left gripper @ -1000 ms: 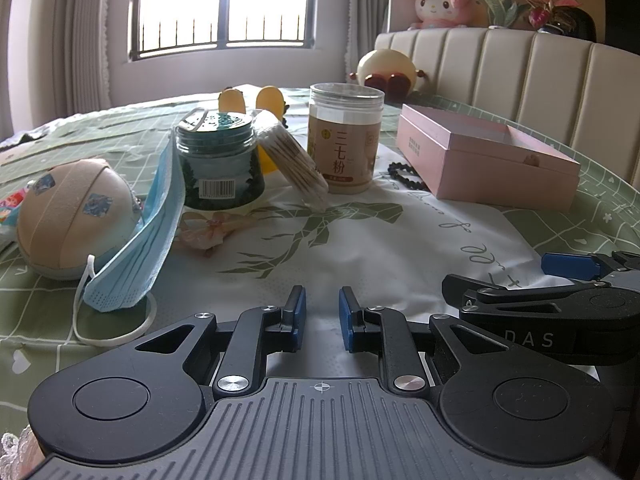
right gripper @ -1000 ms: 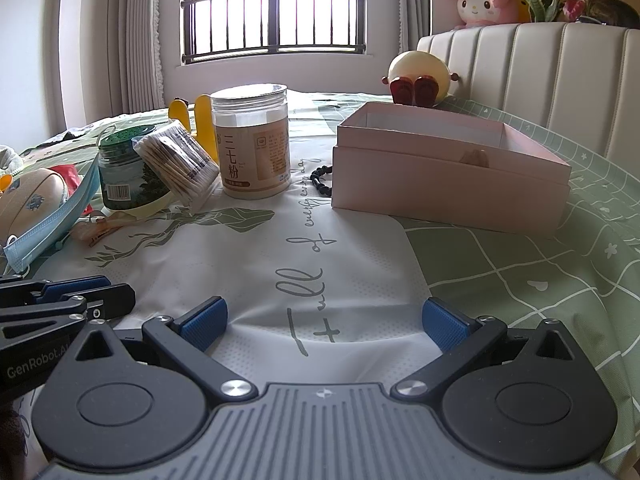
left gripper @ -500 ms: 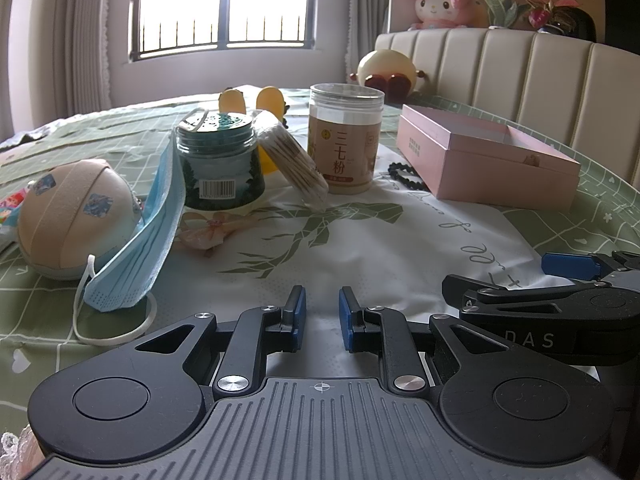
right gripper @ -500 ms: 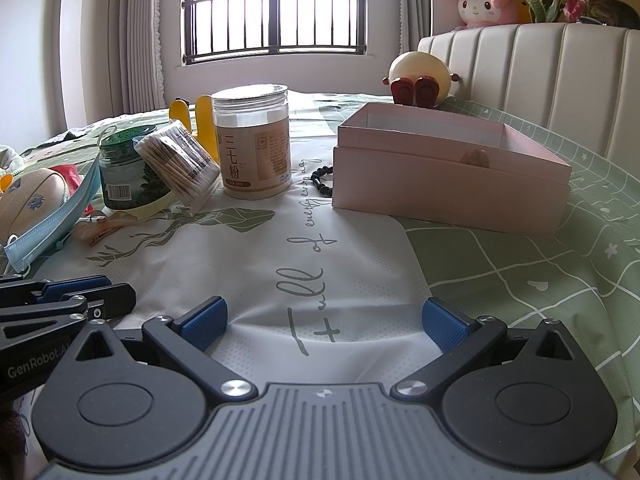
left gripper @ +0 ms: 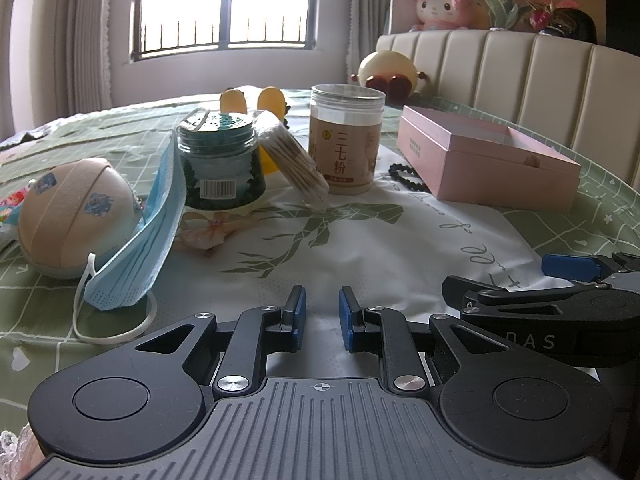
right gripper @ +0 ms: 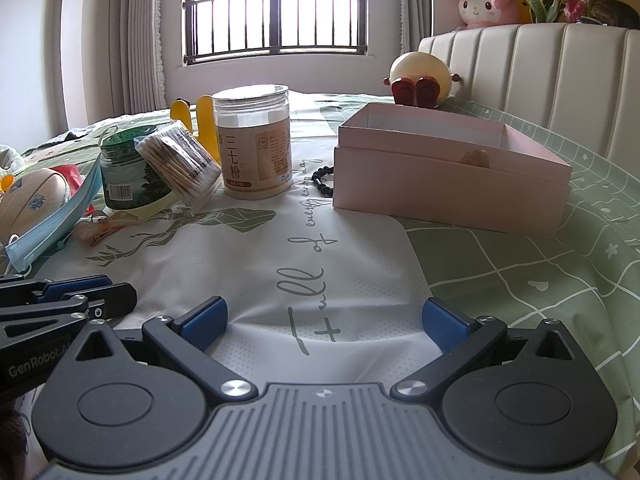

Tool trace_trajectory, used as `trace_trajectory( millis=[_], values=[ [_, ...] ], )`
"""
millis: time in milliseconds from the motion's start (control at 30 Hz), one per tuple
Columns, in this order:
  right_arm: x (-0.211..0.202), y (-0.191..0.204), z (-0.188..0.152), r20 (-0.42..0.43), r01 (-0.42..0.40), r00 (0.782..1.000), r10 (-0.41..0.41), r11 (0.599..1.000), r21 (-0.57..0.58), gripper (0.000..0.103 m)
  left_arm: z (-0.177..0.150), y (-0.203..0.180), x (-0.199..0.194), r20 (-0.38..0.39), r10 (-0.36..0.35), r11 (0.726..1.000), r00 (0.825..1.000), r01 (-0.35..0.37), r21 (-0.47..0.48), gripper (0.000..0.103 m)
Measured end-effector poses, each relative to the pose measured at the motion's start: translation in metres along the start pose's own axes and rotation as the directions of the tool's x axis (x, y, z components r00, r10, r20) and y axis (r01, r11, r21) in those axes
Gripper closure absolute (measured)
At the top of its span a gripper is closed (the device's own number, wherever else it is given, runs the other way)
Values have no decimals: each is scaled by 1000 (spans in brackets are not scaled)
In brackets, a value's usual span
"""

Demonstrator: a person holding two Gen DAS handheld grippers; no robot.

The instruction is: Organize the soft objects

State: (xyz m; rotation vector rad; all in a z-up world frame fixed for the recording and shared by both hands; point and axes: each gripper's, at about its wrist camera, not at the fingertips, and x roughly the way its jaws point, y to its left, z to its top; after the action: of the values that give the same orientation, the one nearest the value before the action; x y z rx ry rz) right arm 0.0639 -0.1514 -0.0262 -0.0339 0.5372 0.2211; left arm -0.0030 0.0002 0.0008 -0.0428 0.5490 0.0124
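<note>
The soft things sit in a cluster on the bed (left gripper: 580, 216), ahead and to the left of both tongs. The blue face mask (left gripper: 140, 236) is the closest of them: it leans against the round beige pouch (left gripper: 68, 216), its long axis sloping from the green jar (left gripper: 218, 164) down toward the camera, with 1 white ear loop trailing on the cover near the left tongs (left gripper: 322, 318). In the right wrist view the mask (right gripper: 52, 224) lies far off to the left edge, beyond the other tool. The left hand is therefore the nearer one, and a reach forward and leftward looks like the natural first move.

The open pink box (right gripper: 452, 176) stands ahead and to the right, closer to the right tongs (right gripper: 324, 322), and seems the likely place for soft items, though that is only a guess.

The left tongs are nearly closed, with a narrow gap between the blue pads, and hold nothing. The right tongs are spread wide and also empty. Both hover low over the white printed patch of the cover; whether they touch it cannot be told.

A bag of cotton swabs (left gripper: 294, 168) leans between the green jar and the tan jar (left gripper: 346, 144).
</note>
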Motion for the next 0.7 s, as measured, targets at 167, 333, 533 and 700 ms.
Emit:
trace_trajectory(
  millis=[167,333,533,700],
  values=[
    [-1,-1,-1,0,0,1000,0,1000,0,0,2,3,0,0,-3,1000,1000,3,-10,83],
    [-3,-2,-1,-4,-1,1000,1,1000,1,0,3,4,0,-1,-3,1000,1000,3,-15,83],
    [3,-2,10,-72,-24,997,24,1000,0,0,6,1,3,-23,8,1000,1000,-8,-7,83],
    [13,-4,27,-199,-54,979,52,999,-7,0,15,5,10,-74,-12,1000,997,11,-11,83]
  ],
)
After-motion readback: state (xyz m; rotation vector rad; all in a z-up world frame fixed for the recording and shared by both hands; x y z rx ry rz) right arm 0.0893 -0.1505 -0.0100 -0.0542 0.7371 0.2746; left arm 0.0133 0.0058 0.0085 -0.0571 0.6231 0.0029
